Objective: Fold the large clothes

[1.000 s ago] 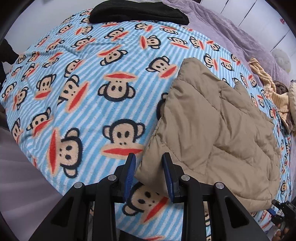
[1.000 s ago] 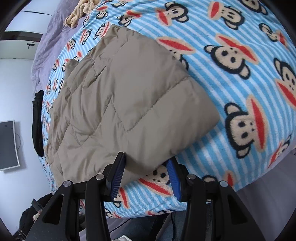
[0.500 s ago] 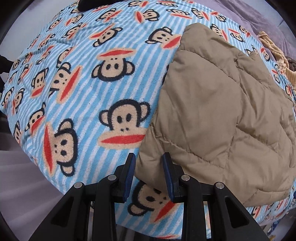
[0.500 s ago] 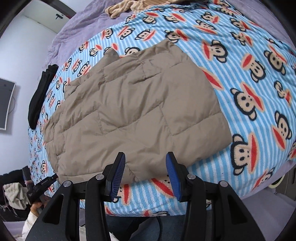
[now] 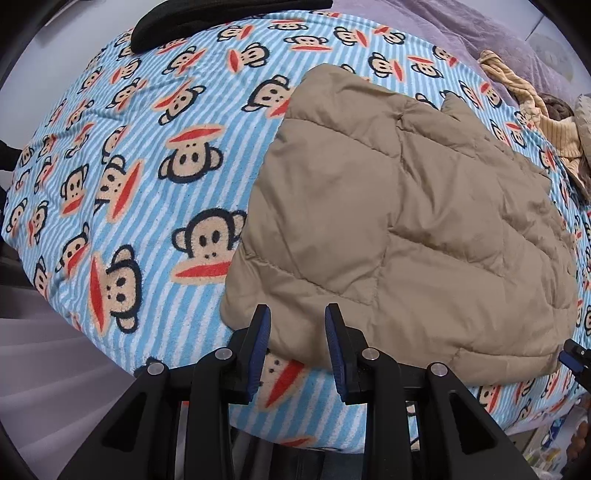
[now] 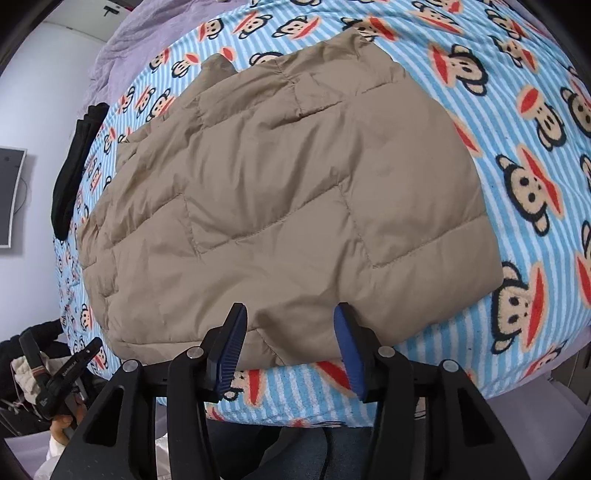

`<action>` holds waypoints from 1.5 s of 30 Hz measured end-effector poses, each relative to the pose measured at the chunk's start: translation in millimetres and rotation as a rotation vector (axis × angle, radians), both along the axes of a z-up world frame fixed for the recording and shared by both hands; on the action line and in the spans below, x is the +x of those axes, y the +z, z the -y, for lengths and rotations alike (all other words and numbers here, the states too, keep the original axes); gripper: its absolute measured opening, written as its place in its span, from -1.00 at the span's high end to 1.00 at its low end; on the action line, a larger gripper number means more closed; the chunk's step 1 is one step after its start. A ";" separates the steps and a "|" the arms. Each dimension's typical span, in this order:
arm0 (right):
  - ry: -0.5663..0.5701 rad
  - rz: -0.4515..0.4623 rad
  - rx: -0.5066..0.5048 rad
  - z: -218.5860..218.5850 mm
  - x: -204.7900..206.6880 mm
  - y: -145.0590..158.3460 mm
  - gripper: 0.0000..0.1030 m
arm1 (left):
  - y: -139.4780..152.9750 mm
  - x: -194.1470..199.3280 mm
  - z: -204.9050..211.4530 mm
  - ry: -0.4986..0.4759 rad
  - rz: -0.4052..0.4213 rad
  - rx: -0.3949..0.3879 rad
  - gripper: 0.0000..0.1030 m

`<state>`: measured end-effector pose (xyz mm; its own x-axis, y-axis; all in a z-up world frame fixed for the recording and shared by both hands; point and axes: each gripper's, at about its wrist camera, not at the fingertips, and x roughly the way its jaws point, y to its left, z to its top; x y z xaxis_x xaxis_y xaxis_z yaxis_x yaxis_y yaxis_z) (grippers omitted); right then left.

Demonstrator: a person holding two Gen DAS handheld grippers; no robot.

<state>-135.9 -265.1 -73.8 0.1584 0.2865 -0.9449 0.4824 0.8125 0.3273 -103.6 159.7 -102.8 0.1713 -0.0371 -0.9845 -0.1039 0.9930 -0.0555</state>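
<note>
Both jaws stand parted: left gripper (image 5: 297, 332) and right gripper (image 6: 290, 336) frame the tan quilted jacket's (image 5: 406, 229) near hem on the monkey-print blanket (image 5: 147, 206); black garment (image 5: 221, 18) at 11 o'clock, partly cropped.

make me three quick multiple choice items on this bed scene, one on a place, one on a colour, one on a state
1. Where does the black folded garment lie?
A. at the far end of the blue striped monkey-print blanket
B. on top of the jacket
C. on the floor

2. What colour is the quilted puffer jacket?
A. purple
B. tan
C. red

3. How stand the left claw and right claw?
A. both shut on the jacket
B. left shut, right open
C. both open at the jacket's near edge

Answers:
1 A, it sits on the blanket well beyond the jacket.
2 B, the fabric is tan in both views.
3 C, a clear gap shows between each pair of blue pads.
</note>
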 end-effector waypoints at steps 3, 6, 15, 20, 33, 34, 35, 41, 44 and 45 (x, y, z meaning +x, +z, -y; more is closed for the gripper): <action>0.026 0.021 0.011 -2.8 1.7 8.7 -0.08 | 7.1 1.7 6.0 -0.002 0.014 -0.007 0.37; 0.055 0.036 0.008 -2.3 2.4 17.8 -0.19 | 13.5 -2.0 18.4 -0.018 0.026 -0.005 -0.02; 0.143 0.057 0.011 4.3 2.4 35.4 -0.37 | 30.3 -20.3 50.2 0.012 0.086 0.019 -1.00; 0.191 0.043 0.018 3.1 -0.5 32.4 -0.46 | 36.3 -27.1 64.4 0.013 0.099 0.068 -1.00; 0.125 0.046 0.010 -60.4 30.9 24.3 -0.55 | 23.2 23.3 29.2 -0.111 0.077 0.054 -1.00; 0.119 0.044 0.011 -66.0 33.6 22.9 -0.55 | 21.7 29.8 24.5 -0.120 0.074 0.051 -1.00; 0.111 0.042 0.013 -72.0 36.0 21.1 -0.55 | 20.2 36.0 20.3 -0.130 0.072 0.055 -1.00; 0.086 0.021 0.039 -102.2 49.6 7.0 -0.62 | 5.2 60.4 0.3 -0.154 0.049 0.061 -1.00; 0.080 0.015 0.027 -112.1 55.7 3.7 -0.62 | -3.7 66.0 -5.5 -0.160 0.030 0.044 -1.00; 0.078 0.015 0.024 -114.6 58.1 2.9 -0.62 | -6.9 67.4 -6.6 -0.167 0.022 0.032 -1.00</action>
